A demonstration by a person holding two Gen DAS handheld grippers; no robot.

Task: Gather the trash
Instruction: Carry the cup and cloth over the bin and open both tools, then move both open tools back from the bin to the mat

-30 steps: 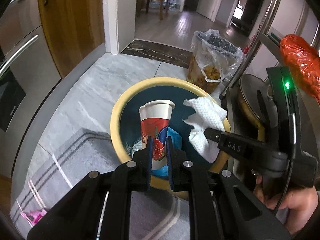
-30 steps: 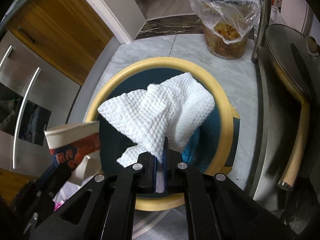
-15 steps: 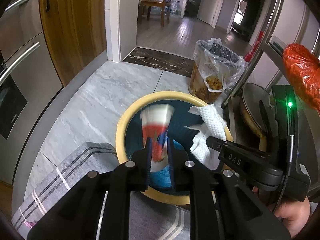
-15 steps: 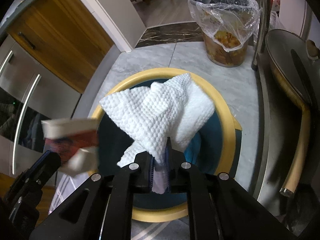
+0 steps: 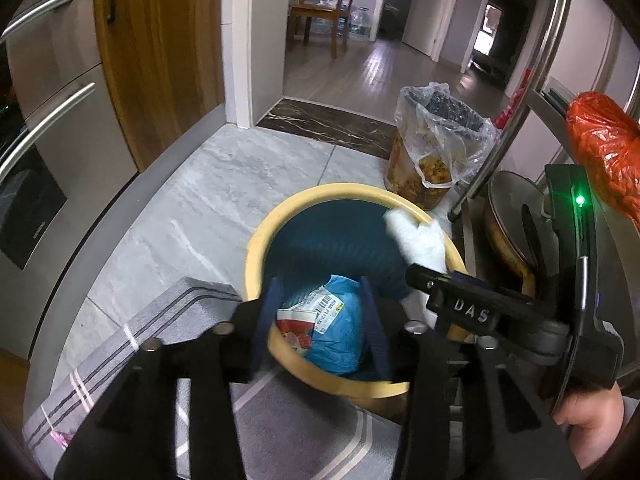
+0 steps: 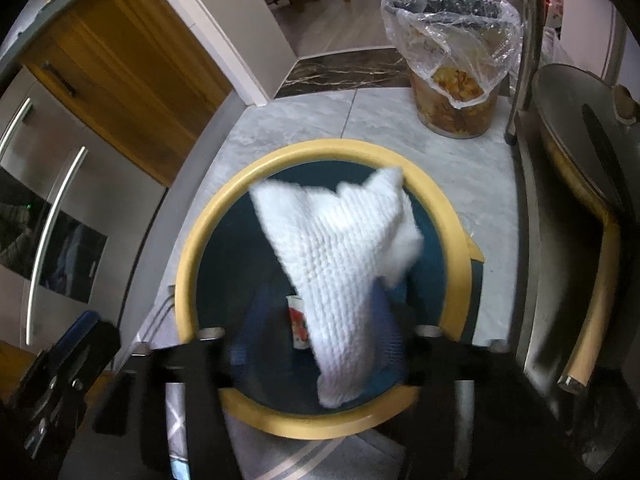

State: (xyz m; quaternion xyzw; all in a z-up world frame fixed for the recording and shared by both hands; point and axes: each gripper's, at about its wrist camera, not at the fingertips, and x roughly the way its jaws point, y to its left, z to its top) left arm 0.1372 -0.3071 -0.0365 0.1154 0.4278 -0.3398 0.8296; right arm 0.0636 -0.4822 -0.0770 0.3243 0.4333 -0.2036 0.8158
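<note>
Both grippers hang over the yellow-rimmed bin (image 5: 256, 248). The left gripper (image 5: 322, 318) has its jaws spread wide and holds nothing; straight ahead of them, down in the bin, the paper cup (image 5: 296, 326) lies on a blue wrapper (image 5: 340, 340). The right gripper (image 6: 320, 344) is also spread wide, and the white paper towel (image 6: 336, 264) sits blurred between its jaws; whether they touch it, I cannot tell.

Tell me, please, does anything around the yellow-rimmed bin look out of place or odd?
Mostly tidy. The paper cup lies on its side on a blue bag inside the bin. The white paper towel is in mid-air above the bin between the right hand-held gripper's open fingers. A pink scrap lies on the grey mat.
</note>
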